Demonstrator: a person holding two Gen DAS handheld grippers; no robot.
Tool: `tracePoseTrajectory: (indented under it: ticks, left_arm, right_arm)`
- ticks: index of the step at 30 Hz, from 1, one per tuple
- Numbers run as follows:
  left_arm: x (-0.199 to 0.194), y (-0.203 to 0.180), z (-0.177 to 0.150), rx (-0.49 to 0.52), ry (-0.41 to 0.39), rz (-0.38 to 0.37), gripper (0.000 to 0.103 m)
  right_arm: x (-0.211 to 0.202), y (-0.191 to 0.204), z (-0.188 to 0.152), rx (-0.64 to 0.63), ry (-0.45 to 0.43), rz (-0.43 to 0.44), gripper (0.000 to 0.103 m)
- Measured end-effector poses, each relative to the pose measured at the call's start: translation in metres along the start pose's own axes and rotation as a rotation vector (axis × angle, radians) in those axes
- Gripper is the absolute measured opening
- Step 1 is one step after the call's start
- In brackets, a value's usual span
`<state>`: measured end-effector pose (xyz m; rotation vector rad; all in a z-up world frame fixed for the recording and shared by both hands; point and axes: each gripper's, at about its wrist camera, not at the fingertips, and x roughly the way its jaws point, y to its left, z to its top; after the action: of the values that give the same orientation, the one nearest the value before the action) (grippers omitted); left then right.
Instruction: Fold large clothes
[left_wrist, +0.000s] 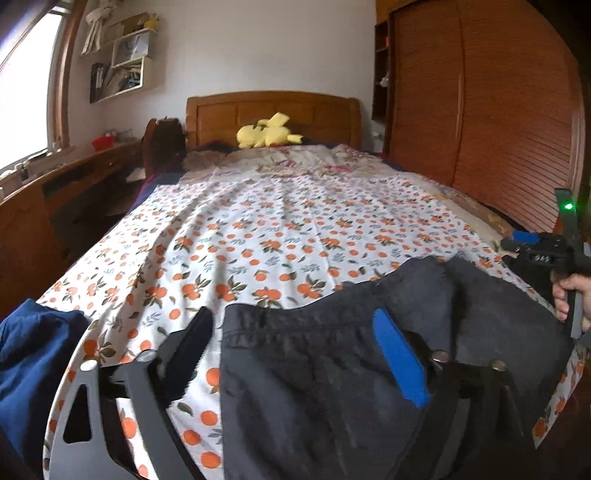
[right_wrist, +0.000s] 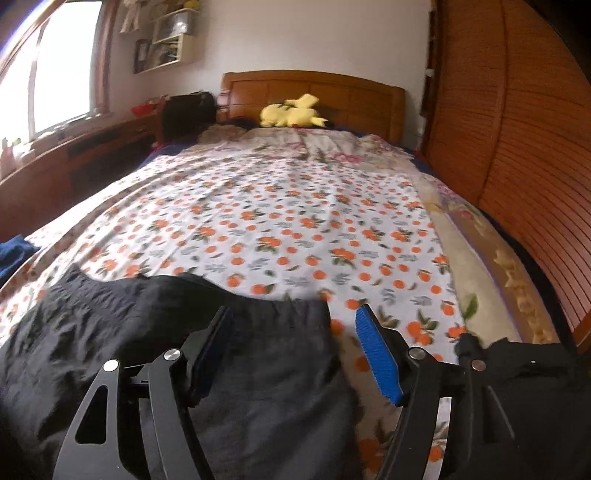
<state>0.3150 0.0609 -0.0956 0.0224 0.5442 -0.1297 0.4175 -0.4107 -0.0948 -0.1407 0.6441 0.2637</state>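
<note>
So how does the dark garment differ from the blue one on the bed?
The dark garment is charcoal and lies spread fairly flat across the near end of the bed; the blue garment is navy and sits bunched in a heap at the bed's left edge. The dark one lies under both open hand-held grippers, the blue one apart from them. Both rest on the orange-print sheet.

Left claw (left_wrist: 291, 332) and right claw (right_wrist: 291, 328) both gape, holding nothing.
</note>
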Motion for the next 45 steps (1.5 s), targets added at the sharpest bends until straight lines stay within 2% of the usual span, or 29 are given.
tracePoseTrajectory:
  ticks: [4, 9, 15, 16, 19, 21, 24, 26, 31, 34, 35, 36, 37, 39, 41, 45]
  left_arm:
    - [-0.01, -0.011, -0.002, 0.001, -0.024, -0.014, 0.1]
    - [-0.022, -0.018, -0.009, -0.01, -0.032, -0.035, 0.1]
    - [-0.034, -0.023, -0.02, -0.023, -0.029, -0.062, 0.1]
    - [-0.036, -0.024, -0.022, -0.022, -0.026, -0.066, 0.1]
    - [-0.039, -0.028, -0.025, -0.007, -0.024, -0.074, 0.1]
    - [-0.041, -0.032, -0.027, 0.007, -0.027, -0.077, 0.1]
    - [-0.043, -0.035, -0.026, 0.015, -0.033, -0.084, 0.1]
    - [-0.043, -0.036, -0.026, 0.014, -0.031, -0.086, 0.1]
    - [-0.043, -0.036, -0.026, 0.014, -0.031, -0.088, 0.1]
    - [-0.042, -0.037, -0.026, 0.017, -0.026, -0.089, 0.1]
    - [-0.042, -0.038, -0.026, 0.019, -0.025, -0.088, 0.1]
    - [-0.041, -0.037, -0.026, 0.021, -0.026, -0.089, 0.1]
    - [-0.041, -0.036, -0.026, 0.022, -0.027, -0.09, 0.1]
    - [-0.041, -0.036, -0.026, 0.021, -0.026, -0.092, 0.1]
    - [-0.041, -0.035, -0.026, 0.018, -0.028, -0.098, 0.1]
    - [-0.042, -0.038, -0.026, 0.024, -0.032, -0.104, 0.1]
  right_arm:
    - [0.007, 0.039, -0.004, -0.053, 0.039, 0.074, 0.063]
    - [0.028, 0.089, -0.007, -0.116, 0.099, 0.16, 0.05]
    - [0.058, 0.119, -0.003, -0.109, 0.187, 0.223, 0.045]
    - [0.063, 0.123, -0.003, -0.111, 0.205, 0.226, 0.044]
    - [0.078, 0.133, -0.005, -0.142, 0.251, 0.184, 0.032]
    - [0.085, 0.136, -0.005, -0.164, 0.256, 0.16, 0.019]
    - [0.095, 0.132, -0.002, -0.141, 0.264, 0.164, 0.007]
    - [0.1, 0.13, 0.001, -0.129, 0.255, 0.152, 0.004]
    - [0.119, 0.131, 0.006, -0.108, 0.257, 0.097, 0.005]
    - [0.122, 0.131, 0.006, -0.105, 0.268, 0.095, 0.011]
    - [0.123, 0.131, 0.007, -0.105, 0.264, 0.1, 0.018]
    - [0.122, 0.13, 0.007, -0.107, 0.257, 0.103, 0.03]
    - [0.118, 0.129, 0.007, -0.112, 0.247, 0.098, 0.033]
    - [0.109, 0.126, 0.006, -0.117, 0.233, 0.113, 0.036]
    - [0.097, 0.119, 0.006, -0.118, 0.213, 0.12, 0.044]
    - [0.067, 0.103, 0.003, -0.121, 0.186, 0.133, 0.045]
